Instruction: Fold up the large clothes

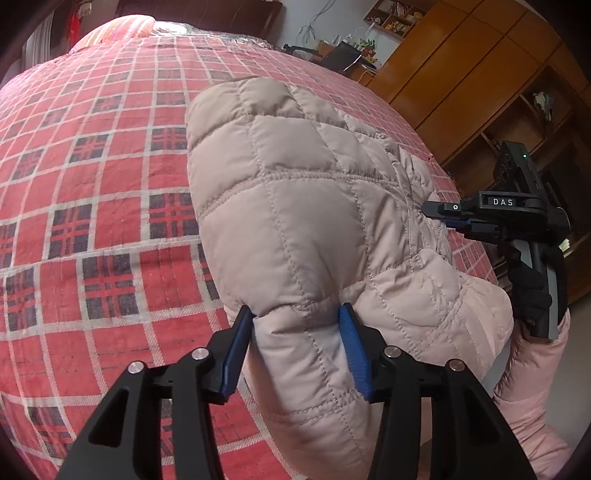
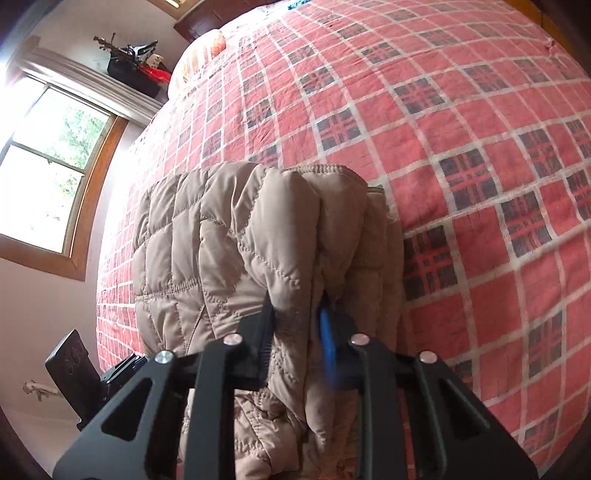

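- We see one bed, its red plaid cover woven with white grid lines and dark checks, slightly rumpled.
- One beige quilted puffer jacket lies bunched on the bed near its edge, puffy diamond stitching, soft folds.
- A wooden wardrobe and a cluttered shelf stand beyond the bed; a wood-framed window shows in the right wrist view.
- Our left tool has its blue ribbed pads clamped on a thick jacket fold.
- Our right tool pinches another jacket fold, gloved hand below.
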